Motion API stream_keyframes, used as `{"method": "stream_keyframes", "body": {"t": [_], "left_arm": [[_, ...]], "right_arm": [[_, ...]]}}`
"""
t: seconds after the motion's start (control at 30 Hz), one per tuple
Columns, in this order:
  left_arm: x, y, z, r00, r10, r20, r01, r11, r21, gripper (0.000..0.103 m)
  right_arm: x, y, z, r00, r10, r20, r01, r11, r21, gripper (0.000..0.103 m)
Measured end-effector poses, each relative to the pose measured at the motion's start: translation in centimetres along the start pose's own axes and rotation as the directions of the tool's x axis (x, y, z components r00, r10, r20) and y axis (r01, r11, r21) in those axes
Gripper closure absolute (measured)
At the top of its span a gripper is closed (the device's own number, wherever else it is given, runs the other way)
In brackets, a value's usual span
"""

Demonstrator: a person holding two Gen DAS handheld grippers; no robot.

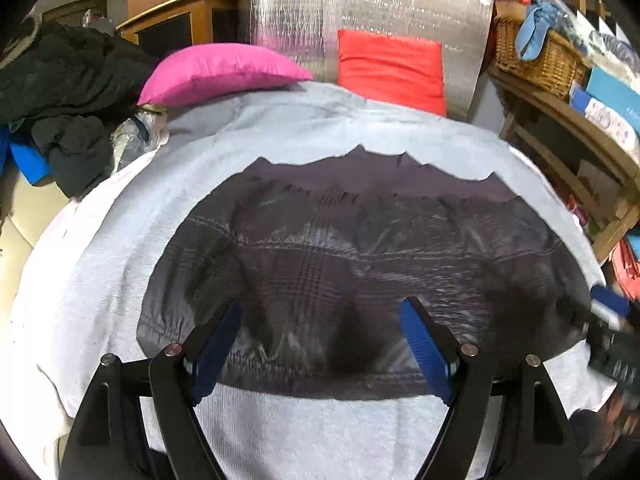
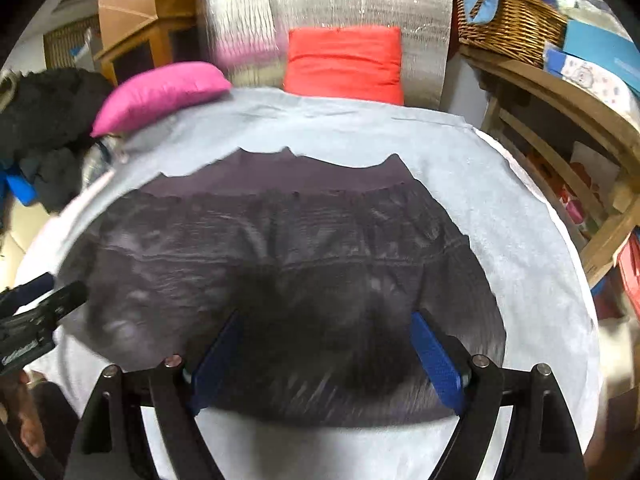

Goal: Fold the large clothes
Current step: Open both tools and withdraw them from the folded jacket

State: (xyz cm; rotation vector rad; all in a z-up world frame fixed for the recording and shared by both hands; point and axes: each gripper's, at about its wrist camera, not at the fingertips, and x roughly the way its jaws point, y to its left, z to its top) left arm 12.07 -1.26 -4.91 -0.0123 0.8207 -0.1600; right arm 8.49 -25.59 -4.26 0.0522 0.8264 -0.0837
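Dark grey plaid garment with a scalloped far edge lies spread flat on a pale grey-white cloth-covered surface, roughly centred, stitched seam running across its width. In the right wrist view the same garment fills the middle of the frame; image is motion-blurred, fabric detail smeared.

Left gripper: blue-padded fingers spread wide, nothing between them, hovering over the near edge of the garment. Can't tell whether the tips touch the fabric.

Right gripper: same, jaws wide apart, empty, above the near part of the garment. Contact with the fabric not resolvable.

Each gripper shows in the other's camera: the right one at the right edge of the left view, the left one at the left edge of the right view, both over the garment's side edges, blurred.

Background beyond the far edge of the surface:
- magenta cushion, far left, resting on the cloth
- orange-red cushion upright against a silver foil insulation sheet
- black clothing pile off to the left
- wicker basket on a wooden shelf unit to the right
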Motion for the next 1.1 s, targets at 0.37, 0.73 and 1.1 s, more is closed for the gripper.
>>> {"method": "stream_keyframes", "body": {"t": [0.37, 0.73, 1.1], "left_arm": [[-5.4, -0.6, -0.8, 0.995, 0.025, 0.093, -0.026, 1.000, 0.013, 0.014], [-6.7, -0.6, -1.1, 0.995, 0.014, 0.097, -0.013, 1.000, -0.009, 0.013], [-6.5, -0.7, -1.1, 0.994, 0.008, 0.105, -0.010, 1.000, 0.016, 0.012]], "right_arm": [[-5.3, 3.3, -3.6, 0.995, 0.024, 0.101, -0.025, 1.000, 0.007, 0.015], [-7.0, 6.0, -3.6, 0.990, 0.036, 0.138, -0.031, 0.999, -0.042, 0.015], [-6.4, 5.8, -3.1, 0.990, 0.003, 0.142, 0.003, 0.999, -0.038, 0.015]]}}
